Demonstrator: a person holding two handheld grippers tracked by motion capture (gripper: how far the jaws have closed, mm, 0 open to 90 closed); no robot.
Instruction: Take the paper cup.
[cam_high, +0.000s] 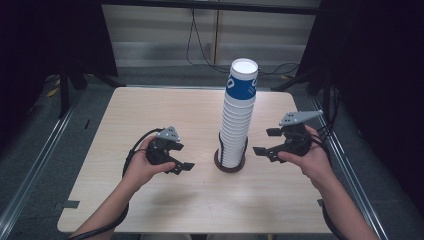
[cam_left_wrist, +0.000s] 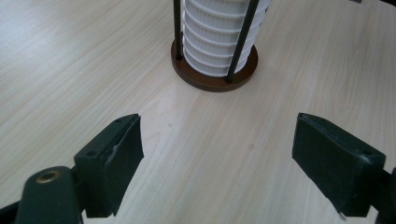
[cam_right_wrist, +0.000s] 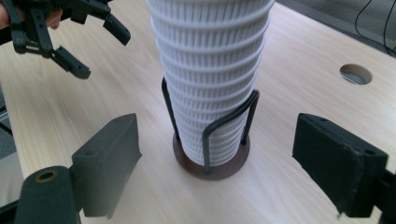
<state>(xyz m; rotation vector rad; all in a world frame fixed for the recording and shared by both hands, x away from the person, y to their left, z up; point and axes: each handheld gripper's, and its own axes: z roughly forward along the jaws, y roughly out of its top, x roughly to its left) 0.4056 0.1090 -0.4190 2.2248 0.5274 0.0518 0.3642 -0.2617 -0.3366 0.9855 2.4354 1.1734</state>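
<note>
Matt pale wood-grain table (cam_high: 150, 115), ribbed white paper cups (cam_right_wrist: 210, 88), dark wire holder (cam_right_wrist: 229, 121).

Black left tongs (cam_high: 186, 161), black right tongs (cam_high: 267, 141), grey 3-cornered top plates, trailing black cables, bare forearms

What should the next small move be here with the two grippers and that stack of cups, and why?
Probably raise the right gripper toward the top cup and bring its jaws around it. Both grippers are open and empty, the left gripper low by the table. The stack of cups stands upright in a wire holder, so only the top cup looks free to lift.
</note>
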